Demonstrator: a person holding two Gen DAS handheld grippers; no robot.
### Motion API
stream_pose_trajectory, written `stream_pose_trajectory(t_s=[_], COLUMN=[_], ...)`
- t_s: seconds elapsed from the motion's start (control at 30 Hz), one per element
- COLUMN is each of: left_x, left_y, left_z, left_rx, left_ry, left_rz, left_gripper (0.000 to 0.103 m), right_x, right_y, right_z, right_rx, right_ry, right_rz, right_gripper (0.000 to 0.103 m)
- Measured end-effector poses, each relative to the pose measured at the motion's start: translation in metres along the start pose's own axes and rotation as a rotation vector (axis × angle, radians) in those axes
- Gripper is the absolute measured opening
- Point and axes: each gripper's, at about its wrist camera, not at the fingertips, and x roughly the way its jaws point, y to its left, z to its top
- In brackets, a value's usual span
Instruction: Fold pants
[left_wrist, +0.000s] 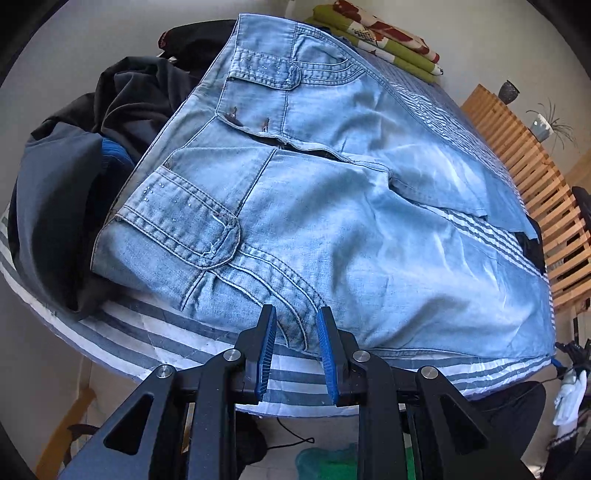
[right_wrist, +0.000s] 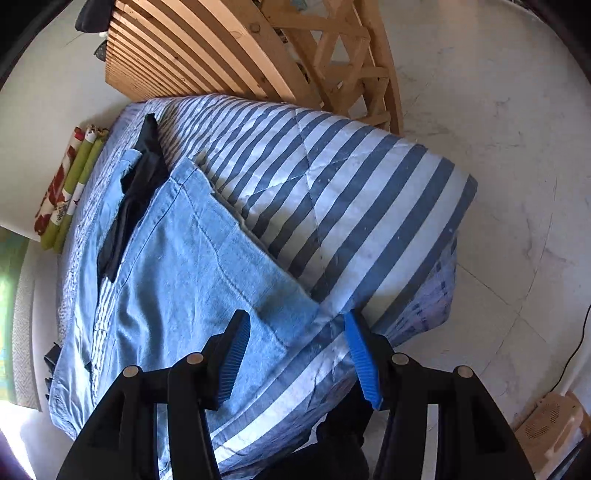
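Light-blue jeans (left_wrist: 332, 206) lie flat on the striped quilt (left_wrist: 177, 343), waistband end toward the quilt's left side next to a heap of dark clothes (left_wrist: 85, 155), legs running toward the right edge by the slatted wooden frame (left_wrist: 524, 177). The near side seam follows the quilt's near edge. My left gripper (left_wrist: 295, 347) hangs just over that near edge at the hip, jaws narrowly parted with nothing between the pads, curved pocket stitching right ahead of the tips. My right gripper (right_wrist: 295, 354) sits above the near leg's hem corner, jaws about half open and empty; one pad is over denim, the other over bare quilt stripes. A dark garment (right_wrist: 136, 192) lies between the two legs further in; I'd watch that it doesn't get folded in. Step in hand, as I read it: pinch the near long edge at both ends, then carry it over onto the far leg. To do it well, bite only the denim, not the quilt under it, so come in low and shallow at the seam. Left needs to open a bit more to take the thick hip seam. Right should shift onto the hem so both pads land on fabric. Lift both ends together, keep the edge taut, lay seam on seam.
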Motion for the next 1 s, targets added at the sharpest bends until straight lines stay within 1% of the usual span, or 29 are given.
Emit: stream_pose_trajectory(t_s=[0.07, 0.17, 0.27, 0.33, 0.4, 0.47, 0.5, 0.53, 0.57, 0.6, 0.63, 0.67, 0.7, 0.73, 0.77, 0.8, 0.83, 0.9, 0.93, 0.97, 1.0], left_x=[0.001, -0.001, 0.0, 0.002, 0.004, 0.007, 0.008, 0.009, 0.009, 0.008, 0.008, 0.007, 0.005, 0.004, 0.004, 0.004, 0.005, 0.011, 0.014, 0.017, 0.02], left_y=[0.001, 0.001, 0.004, 0.006, 0.009, 0.01, 0.01, 0.01, 0.009, 0.009, 0.01, 0.011, 0.012, 0.015, 0.018, 0.021, 0.024, 0.029, 0.031, 0.032, 0.034], left_z=[0.0, -0.001, -0.003, -0.004, -0.005, -0.007, -0.008, -0.009, -0.01, -0.012, -0.013, -0.014, -0.015, -0.016, -0.017, -0.018, -0.019, -0.021, -0.023, -0.026, -0.028], left_rx=[-0.001, 0.001, -0.01, -0.014, -0.025, -0.037, -0.04, -0.04, -0.039, -0.039, -0.039, -0.039, -0.042, -0.053, -0.068, -0.081, -0.094, -0.122, -0.134, -0.15, -0.169], left_ry=[0.001, -0.004, -0.002, 0.002, 0.01, 0.016, 0.018, 0.02, 0.022, 0.023, 0.025, 0.025, 0.022, 0.019, 0.014, 0.009, 0.011, 0.027, 0.035, 0.043, 0.048], left_rz=[0.002, -0.003, -0.006, -0.008, -0.015, -0.021, -0.025, -0.026, -0.026, -0.024, -0.022, -0.02, -0.016, -0.017, -0.022, -0.028, -0.034, -0.046, -0.058, -0.076, -0.094], left_gripper=[0.025, 0.025, 0.025, 0.025, 0.025, 0.025, 0.025, 0.025, 0.025, 0.025, 0.025, 0.025, 0.027, 0.034, 0.038, 0.043, 0.046, 0.046, 0.049, 0.051, 0.059], right_x=[-0.002, -0.002, 0.004, 0.007, 0.009, 0.014, 0.016, 0.015, 0.015, 0.014, 0.01, 0.003, -0.007, -0.02, -0.032, -0.042, -0.049, -0.048, -0.043, -0.038, -0.032], right_y=[0.007, 0.026, 0.033, 0.036, 0.037, 0.038, 0.041, 0.045, 0.049, 0.053, 0.056, 0.059, 0.061, 0.063, 0.065, 0.068, 0.074, 0.09, 0.097, 0.099, 0.099], right_z=[-0.006, -0.01, -0.011, -0.014, -0.019, -0.025, -0.029, -0.032, -0.034, -0.034, -0.033, -0.031, -0.027, -0.023, -0.019, -0.016, -0.016, -0.019, -0.022, -0.025, -0.026], right_rx=[-0.018, -0.076, -0.05, -0.05, -0.051, -0.048, -0.055, -0.068, -0.082, -0.098, -0.111, -0.111, -0.106, -0.096, -0.09, -0.09, -0.104, -0.173, -0.203, -0.209, -0.201], right_ry=[0.005, 0.008, 0.04, 0.052, 0.056, 0.081, 0.086, 0.078, 0.066, 0.057, 0.046, 0.025, -0.003, -0.039, -0.074, -0.104, -0.129, -0.143, -0.141, -0.128, -0.11], right_rz=[0.039, 0.049, 0.088, 0.088, 0.061, 0.063, 0.062, 0.051, 0.033, 0.012, -0.003, 0.001, 0.021, 0.051, 0.082, 0.102, 0.094, 0.033, 0.002, -0.005, 0.003], right_gripper=[0.05, 0.05, 0.046, 0.038, 0.033, 0.031, 0.026, 0.014, 0.007, 0.002, 0.002, 0.002, 0.002, 0.002, 0.002, 0.002, 0.002, 0.002, 0.002, 0.002, 0.002])
